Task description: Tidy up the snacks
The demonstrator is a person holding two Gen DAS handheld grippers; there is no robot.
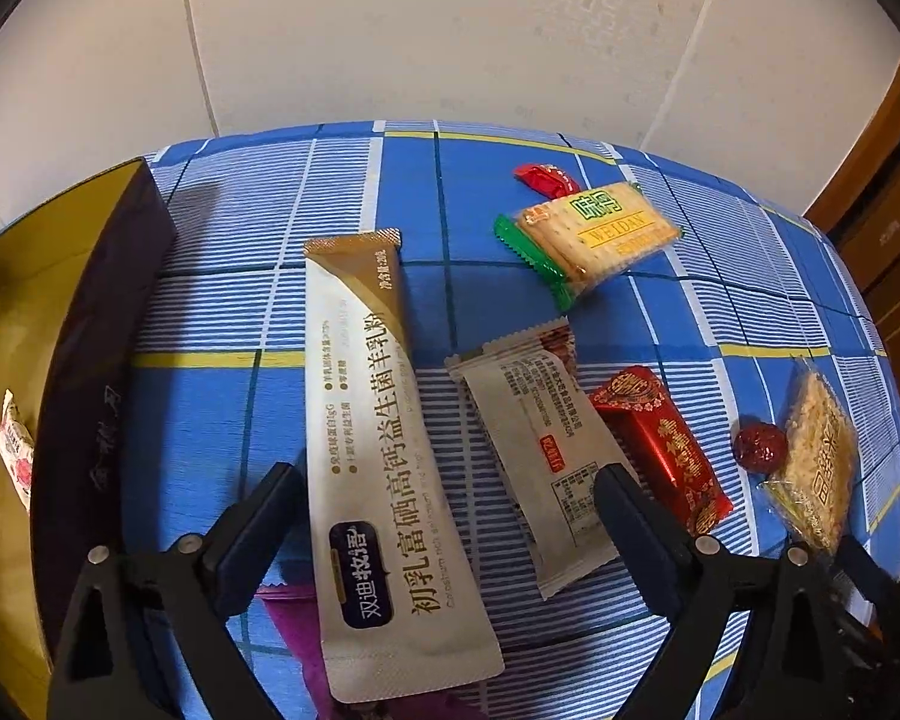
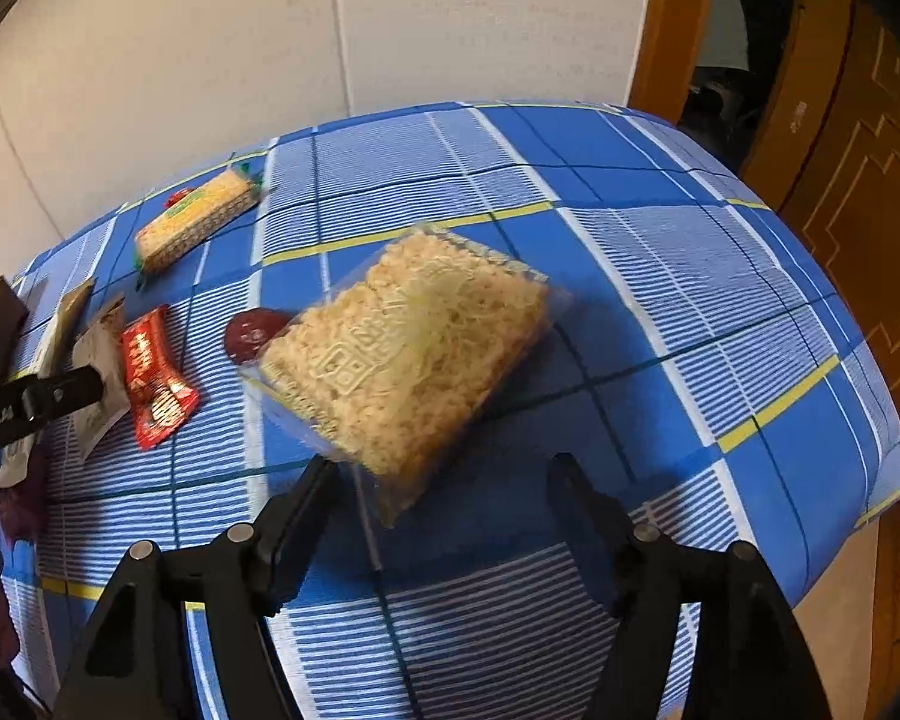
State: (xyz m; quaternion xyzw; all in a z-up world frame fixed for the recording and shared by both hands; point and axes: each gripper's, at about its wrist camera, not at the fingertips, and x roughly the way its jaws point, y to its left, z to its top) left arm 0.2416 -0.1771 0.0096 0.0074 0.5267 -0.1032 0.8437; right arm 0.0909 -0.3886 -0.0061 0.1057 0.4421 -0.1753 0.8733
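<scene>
Between the fingers of my left hand-held gripper (image 1: 450, 531) lay the long beige sachet (image 1: 384, 456) and a white wrapped bar (image 1: 540, 462), both flat on the blue checked cloth (image 1: 510, 210) of the bench, and the jaws stood wide apart, pressing on neither. Left of that hand-held gripper I saw the dark box (image 1: 90, 372) with its gold lining, a small pink-printed packet (image 1: 15, 450) inside it. Right of it were a red foil sweet (image 1: 660, 444), a dark red round thing (image 1: 759, 447) and, farther ahead, the green-edged cracker pack (image 1: 594, 234) with a small red candy (image 1: 546, 179) just behind. My right hand-held gripper (image 2: 441, 507) was parted too; the clear pack of rice crisp (image 2: 408, 354) sat just ahead of its tips, blurred, one corner near the left finger (image 2: 297, 516), and I could not tell whether it touched. No pad pressed on it.
</scene>
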